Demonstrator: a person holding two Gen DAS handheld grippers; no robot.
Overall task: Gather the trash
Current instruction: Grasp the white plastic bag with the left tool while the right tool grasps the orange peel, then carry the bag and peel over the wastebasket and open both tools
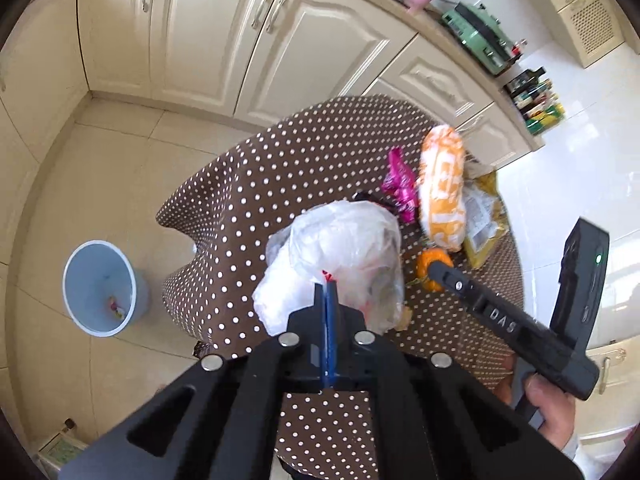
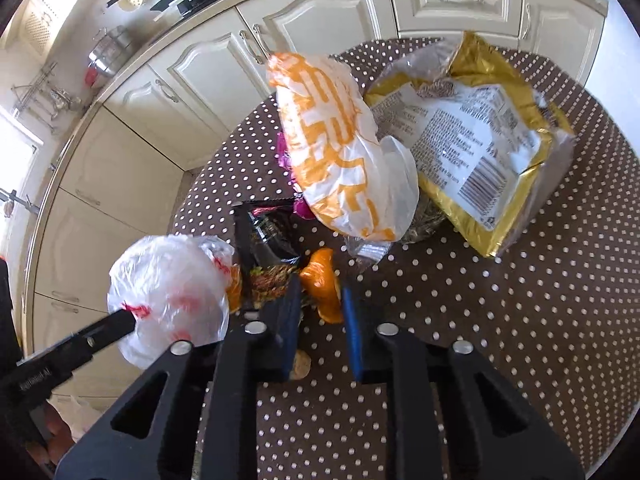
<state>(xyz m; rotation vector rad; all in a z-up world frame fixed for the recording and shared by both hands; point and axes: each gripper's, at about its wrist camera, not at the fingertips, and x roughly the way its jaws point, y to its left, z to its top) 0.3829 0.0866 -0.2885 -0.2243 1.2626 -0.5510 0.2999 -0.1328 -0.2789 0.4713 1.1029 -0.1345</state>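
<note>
Trash lies heaped on the polka-dot table (image 1: 280, 168), all placed here relative to the orange peel (image 2: 320, 280) near the middle of the heap. Left of the peel in the right wrist view: a clear plastic bag (image 2: 172, 292) with red print, lifted and bunched. Behind the peel: a black wrapper (image 2: 268, 236), a pink foil wrapper (image 1: 400, 184), and an orange-and-white plastic bag (image 2: 340, 148). Behind and right of the peel: a gold snack packet (image 2: 480, 152), back panel up.

Left hand-held gripper (image 1: 328, 280): jaws fully together, pinching a fold of the clear plastic bag. Right hand-held gripper (image 2: 320, 312): jaws narrowly apart around the peel; whether the pads press it, cannot tell.

Handling, judged: bags and wrappers are light, limp, slippery film — pinch a gathered fold, not a flat face. Peel is soft, curled, may tear; take it across its thick edge. Gold packet is stiffer; take a corner.

Bin: blue bucket (image 1: 100, 288) on the floor, well left of the peel in the left wrist view, a few scraps inside.

Writing: "DAS" on the right gripper's body; small white lettering on the left one, unclear. Packet shows a barcode and dense print too small to read; the orange bag's characters are indistinct
</note>
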